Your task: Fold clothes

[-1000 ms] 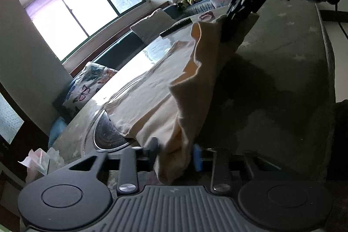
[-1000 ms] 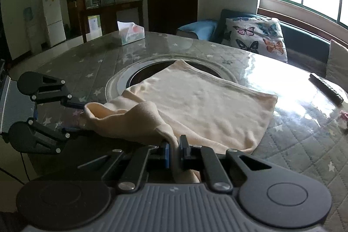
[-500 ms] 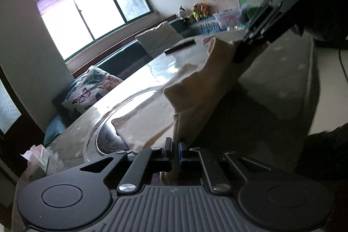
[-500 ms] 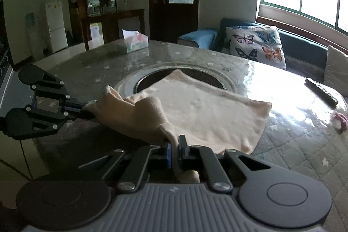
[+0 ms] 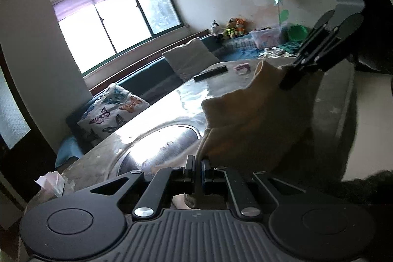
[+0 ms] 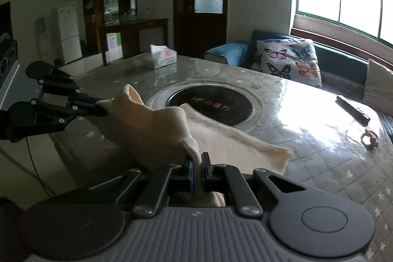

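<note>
Cream-coloured cloth lies partly on a round tabletop covered in grey quilted fabric with small stars under a glossy sheet. We hold a tool in each hand, and both are pressed together on the cloth. In the right wrist view, the right tool pinches one corner at the bottom centre, with a little fabric hanging below its closed fingers. At the left of that view, the left tool pinches another corner, so the near edge of the cloth is raised off the tabletop between the two. The far part of the cloth still rests flat, its edge overlapping a dark round inset ringed with metal at the middle of the tabletop.

Only the right wrist view shows a tissue box on the far side, a dark door, a white fridge, a remote control and a small pink object near the bright right edge.

From the left wrist view, the left tool clamps the cloth at bottom centre, and the fabric rises as a shaded sheet toward the right tool at upper right. This view alone shows soft toys and a paper pinwheel by the far wall. Both views show the butterfly cushion on a bench under the window.
</note>
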A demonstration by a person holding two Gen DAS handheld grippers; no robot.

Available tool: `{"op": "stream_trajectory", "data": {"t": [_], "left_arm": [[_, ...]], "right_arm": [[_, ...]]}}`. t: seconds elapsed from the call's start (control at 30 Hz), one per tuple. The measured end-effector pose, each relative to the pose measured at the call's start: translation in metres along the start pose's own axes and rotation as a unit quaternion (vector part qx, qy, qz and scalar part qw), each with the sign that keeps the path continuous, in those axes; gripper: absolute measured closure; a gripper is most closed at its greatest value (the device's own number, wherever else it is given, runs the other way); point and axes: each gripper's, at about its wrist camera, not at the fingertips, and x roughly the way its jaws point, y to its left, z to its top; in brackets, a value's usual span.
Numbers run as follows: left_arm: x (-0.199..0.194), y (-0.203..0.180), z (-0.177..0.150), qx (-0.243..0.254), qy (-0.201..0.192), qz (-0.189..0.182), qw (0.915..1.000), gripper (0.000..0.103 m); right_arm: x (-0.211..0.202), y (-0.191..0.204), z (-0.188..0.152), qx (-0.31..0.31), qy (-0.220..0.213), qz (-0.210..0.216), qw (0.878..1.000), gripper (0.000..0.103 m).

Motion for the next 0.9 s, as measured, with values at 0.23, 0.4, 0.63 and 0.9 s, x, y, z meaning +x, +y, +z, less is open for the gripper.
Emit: {"op": "stream_trajectory", "data": {"t": [0.23,0.4,0.63,0.9], "left_arm": [[0.083,0.038,0.014,-0.028,0.035,0.005,0.9990,0.098],[0.139,0.059,0.006,-0.053,0.078,0.000,0.9955,0.098],[0.183,0.068,-0.017,-0.080,0.130,-0.007,0.9882,0.089],[0.176,0.093,-0.007,-0.121,0.118,0.024,0.9853,0.077]], "right_arm": [[0.061,-0.045,0.030,0.029,0.020,-0.008,0.999,0.099],[0.109,-0.074,0.039,0.048,0.045,-0.011,0.998,0.098],[0.166,-0.105,0.023,0.097,0.084,-0.018,0.992,0.094],[0.159,-0.126,0.011,0.157,0.061,-0.055,0.984,0.080]]}}
